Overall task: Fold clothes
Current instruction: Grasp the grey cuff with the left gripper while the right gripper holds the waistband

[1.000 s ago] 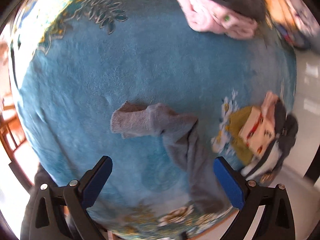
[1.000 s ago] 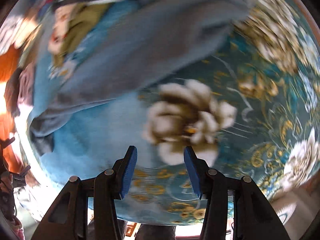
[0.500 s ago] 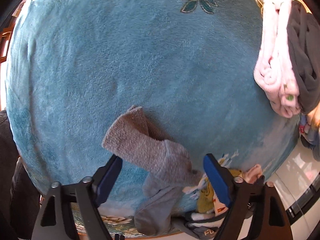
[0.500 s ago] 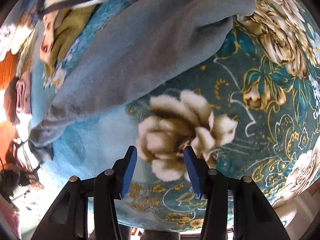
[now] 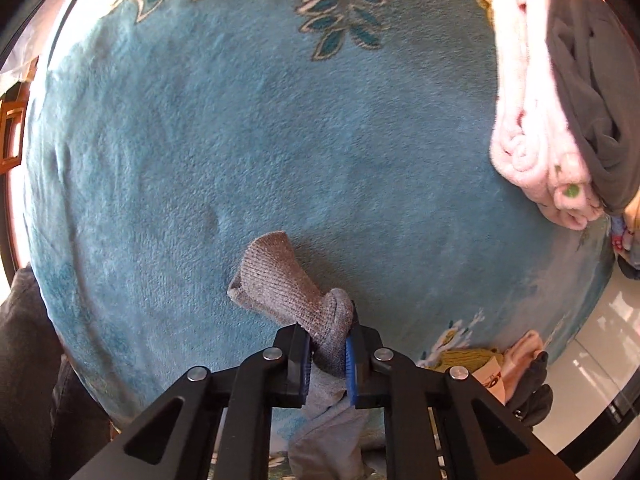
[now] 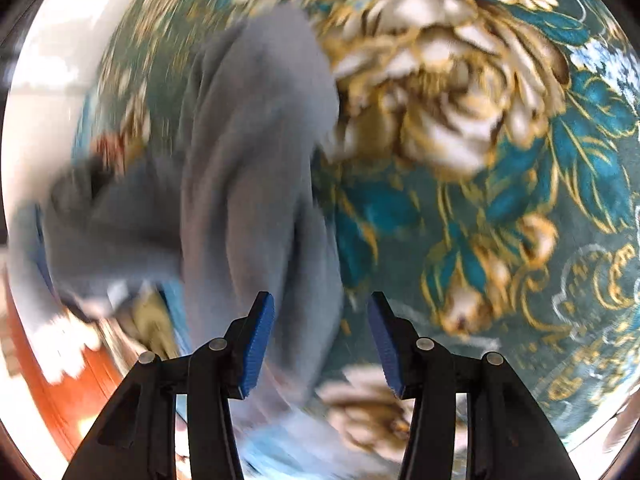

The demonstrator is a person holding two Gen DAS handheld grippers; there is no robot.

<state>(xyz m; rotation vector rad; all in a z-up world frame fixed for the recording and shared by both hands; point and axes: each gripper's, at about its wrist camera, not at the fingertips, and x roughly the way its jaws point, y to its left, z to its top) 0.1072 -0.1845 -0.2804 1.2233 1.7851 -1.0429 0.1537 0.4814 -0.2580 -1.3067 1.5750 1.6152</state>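
Left wrist view
- Left gripper (image 5: 328, 354): jaws closed on the grey sock (image 5: 280, 284), pinching it at a bunched fold partway along its length.
- Sock, far end: ribbed cuff lies on the blue blanket (image 5: 248, 120), just beyond the fingertips, pointing up and left.
- Sock, near end: hangs down between the gripper arms toward the near edge of the blanket.
- Pink garment (image 5: 528, 128): rolled, at the far right, lying on the blanket.
- Dark grey garment (image 5: 592, 92): draped against the right side of the pink garment, touching it.
- Olive and cream clothes (image 5: 492, 364): heaped at the near right edge of the blanket, well apart from the sock.

Right wrist view
- Picture quality: motion-blurred; fine detail cannot be read.
- Right gripper (image 6: 322, 340): jaws open, nothing between the blue pads.
- Grey garment (image 6: 256, 184): stretches from the far centre down to the near left, passing just beside the left pad; contact cannot be told.
- Flowered cover (image 6: 480, 160): teal with gold and white blooms, fills the right side, under the grey garment.
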